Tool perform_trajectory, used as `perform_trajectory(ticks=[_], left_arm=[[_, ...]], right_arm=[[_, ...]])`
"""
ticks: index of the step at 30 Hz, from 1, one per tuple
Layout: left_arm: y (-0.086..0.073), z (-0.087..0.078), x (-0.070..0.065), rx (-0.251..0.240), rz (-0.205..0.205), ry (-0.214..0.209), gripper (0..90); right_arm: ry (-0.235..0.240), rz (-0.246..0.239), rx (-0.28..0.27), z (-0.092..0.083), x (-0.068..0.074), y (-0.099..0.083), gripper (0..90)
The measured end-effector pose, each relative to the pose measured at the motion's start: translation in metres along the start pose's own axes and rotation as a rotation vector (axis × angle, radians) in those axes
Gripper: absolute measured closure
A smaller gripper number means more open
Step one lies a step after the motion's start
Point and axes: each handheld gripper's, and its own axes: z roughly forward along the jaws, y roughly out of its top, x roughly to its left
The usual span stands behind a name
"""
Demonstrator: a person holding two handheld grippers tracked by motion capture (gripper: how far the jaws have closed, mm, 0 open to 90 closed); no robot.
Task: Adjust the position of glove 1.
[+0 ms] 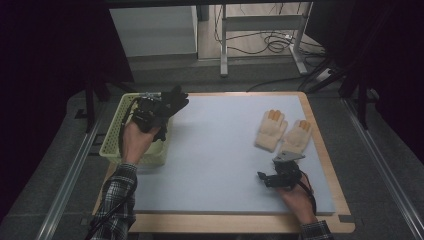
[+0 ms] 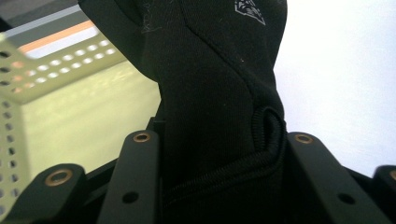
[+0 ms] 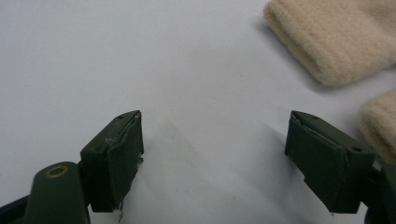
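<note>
High view: left tongs clench a black glove above the pale green perforated basket at the worktop's left edge. Right tongs rest spread apart and empty near two cream knit gloves.

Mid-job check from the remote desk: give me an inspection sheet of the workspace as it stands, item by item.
Surface: pale blue mat on a wood-edged table, bare in the middle.
Job's things: black glove held over the pale green perforated basket at the mat's left edge; two cream gloves with orange fingertips lying side by side at right.
Clutter: nothing seen.
Grippers: left gripper shut on the black glove; right gripper open, fingers apart, low over bare mat just short of the cream gloves.
Cables: one trails from each gripper; loose cables lie on the floor beyond.
Surroundings: metal frame legs, dark curtains at the sides.
</note>
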Motion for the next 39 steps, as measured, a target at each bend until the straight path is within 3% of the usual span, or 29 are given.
perform_trajectory(ticks=[12,18,32,36,39], left_arm=[[-0.017,0.013,0.052,0.022,-0.076,0.060,60.5],[-0.026,0.026,0.071,0.066,-0.115,0.084,59.7],[-0.041,0.054,0.095,0.208,-0.154,0.154,58.2],[-0.044,0.060,0.099,0.263,-0.134,0.198,57.7],[-0.048,0.064,0.102,0.295,-0.142,0.187,56.7]], right_arm=[[0.001,0.000,0.000,0.000,0.000,0.000,19.2],[0.001,0.001,-0.001,0.000,0.000,0.000,19.1],[0.001,0.001,0.000,0.000,0.000,0.000,19.1],[0.002,0.001,-0.001,0.000,0.000,0.000,19.2],[0.002,0.002,-0.001,0.000,0.000,0.000,19.1]])
